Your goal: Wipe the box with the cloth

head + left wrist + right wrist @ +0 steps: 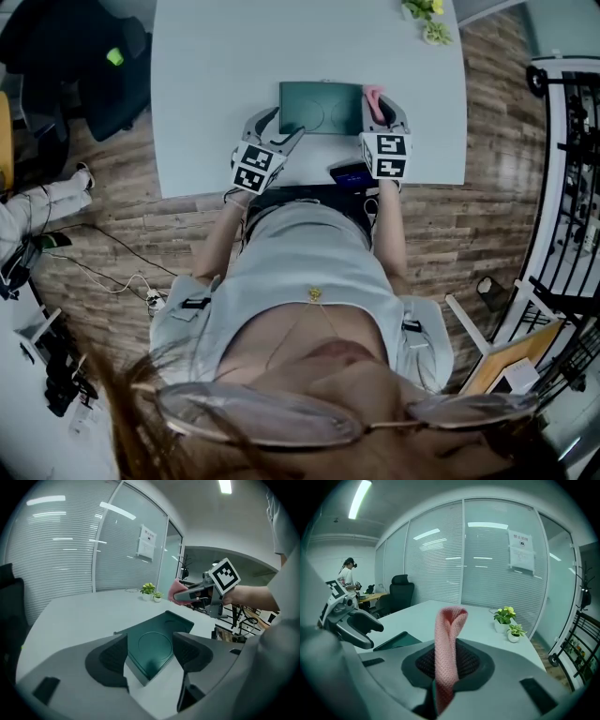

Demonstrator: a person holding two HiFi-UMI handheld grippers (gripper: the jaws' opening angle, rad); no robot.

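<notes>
A flat dark green box (321,108) lies on the pale table (216,75) near its front edge. My left gripper (277,128) is at the box's near left corner. In the left gripper view its jaws stand wide apart on either side of that corner of the box (152,648), with gaps to both pads. My right gripper (384,112) hovers at the box's right end, shut on a folded pink cloth (447,639) that sticks up between its jaws. The cloth (373,98) hangs over the box's right edge.
Two small potted plants (427,19) stand at the table's far right. A dark phone-like thing (349,173) lies near the front edge under my right gripper. A black office chair (103,66) stands left of the table and a metal rack (572,187) at the right.
</notes>
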